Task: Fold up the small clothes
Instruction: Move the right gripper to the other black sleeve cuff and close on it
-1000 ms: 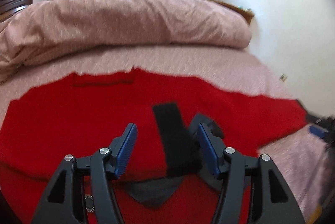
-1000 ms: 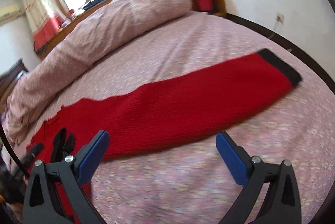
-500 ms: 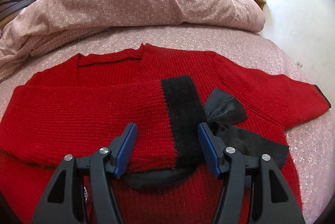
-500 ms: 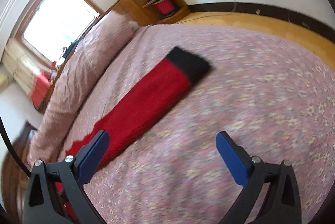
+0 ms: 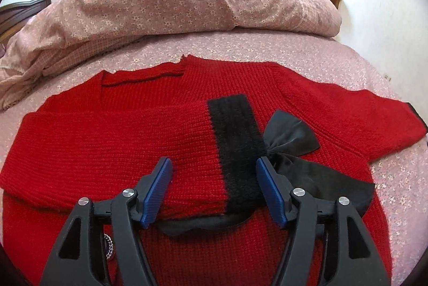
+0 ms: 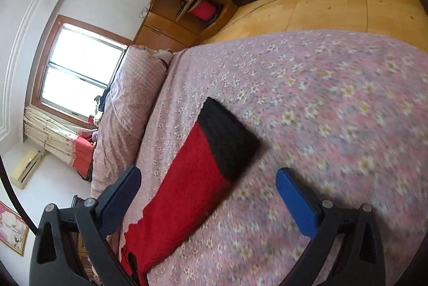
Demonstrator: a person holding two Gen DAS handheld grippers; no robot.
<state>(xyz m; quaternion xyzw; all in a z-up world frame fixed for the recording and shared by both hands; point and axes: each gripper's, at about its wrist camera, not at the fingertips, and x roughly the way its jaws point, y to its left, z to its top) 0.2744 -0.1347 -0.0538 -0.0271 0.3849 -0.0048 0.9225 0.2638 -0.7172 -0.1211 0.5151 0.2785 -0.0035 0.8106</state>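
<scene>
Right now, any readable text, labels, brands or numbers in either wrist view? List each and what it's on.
None readable in either view.
red sweater: no tag or print shows.
framed picture on the wall: pink image only, too small to tell any lettering.
red item in the wooden shelf unit: no legible label.
wall air conditioner: any badge is too small to read.

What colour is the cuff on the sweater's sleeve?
Black, on a red sweater. The cuff shows best in the right wrist view.
</scene>
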